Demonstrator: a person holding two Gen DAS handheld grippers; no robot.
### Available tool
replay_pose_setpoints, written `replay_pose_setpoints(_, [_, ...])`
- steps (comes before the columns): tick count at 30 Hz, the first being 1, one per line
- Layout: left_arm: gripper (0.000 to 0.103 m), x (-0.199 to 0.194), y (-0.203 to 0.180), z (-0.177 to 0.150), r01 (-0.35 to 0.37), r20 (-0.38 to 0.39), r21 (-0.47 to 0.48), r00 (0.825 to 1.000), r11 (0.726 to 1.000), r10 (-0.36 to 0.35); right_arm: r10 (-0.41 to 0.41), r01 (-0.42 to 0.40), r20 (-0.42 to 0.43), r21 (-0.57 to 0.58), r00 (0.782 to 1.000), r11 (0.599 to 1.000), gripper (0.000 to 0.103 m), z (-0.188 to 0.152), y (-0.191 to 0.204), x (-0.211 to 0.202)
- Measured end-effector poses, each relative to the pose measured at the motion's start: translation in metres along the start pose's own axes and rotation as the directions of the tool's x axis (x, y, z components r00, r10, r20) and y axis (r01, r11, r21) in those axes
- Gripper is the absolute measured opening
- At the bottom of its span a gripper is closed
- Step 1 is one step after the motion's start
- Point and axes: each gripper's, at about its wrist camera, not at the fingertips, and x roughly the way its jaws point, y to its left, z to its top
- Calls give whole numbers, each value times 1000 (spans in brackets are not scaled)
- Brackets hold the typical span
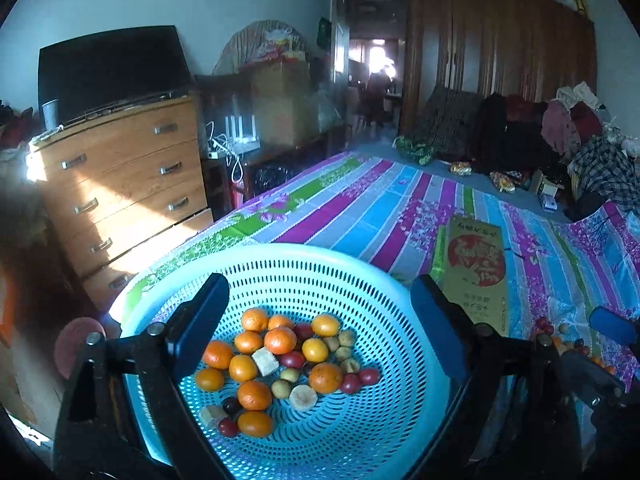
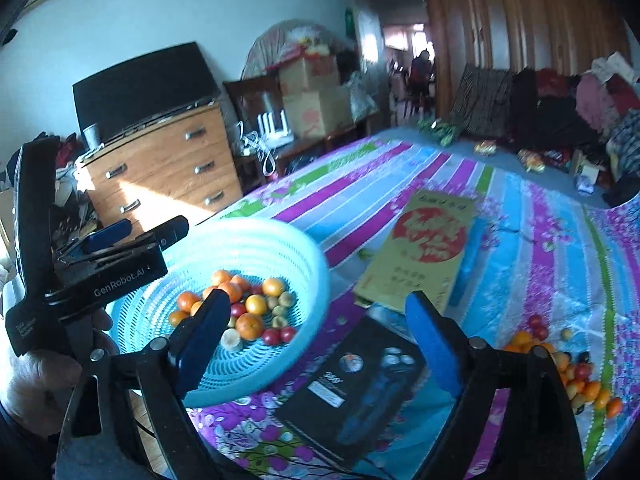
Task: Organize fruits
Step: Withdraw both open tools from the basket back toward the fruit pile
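Observation:
A light blue perforated basket (image 1: 360,272) sits on the striped bedspread and holds several oranges (image 1: 280,340), red cherry tomatoes and small green-yellow fruits. My left gripper (image 1: 320,328) is open and empty, hovering over the basket. The basket also shows in the right wrist view (image 2: 304,248), with the left gripper (image 2: 156,232) above its left rim. My right gripper (image 2: 316,336) is open and empty above a black box (image 2: 352,384), to the right of the basket. A loose pile of fruits (image 2: 568,372) lies on the bed at the right.
A long yellow box with a red emblem (image 2: 424,256) lies beyond the black box. A wooden dresser (image 2: 160,168) with a TV stands left of the bed. Clothes are piled at the far right (image 1: 580,132). The bedspread (image 1: 360,208) stretches beyond the basket.

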Motion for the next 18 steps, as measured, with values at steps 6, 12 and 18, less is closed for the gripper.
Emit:
replay_pose_setpoints(6, [98,-9,-60,-2,155,13,124,987,980,-158,-45,45,-22,-26,999,999,94,-21,-26,-38])
replay_pose_setpoints(12, [98,-12,-134,-25,313,-62,253,950,916,-307,-92,99,-171,31,981,995,94,-78,-78,-49])
replay_pose_setpoints(18, [97,7,-198,-63,517,-272,257,850,817,-452,-171,228,-249,220,953,949,92,-142,-147,-69])
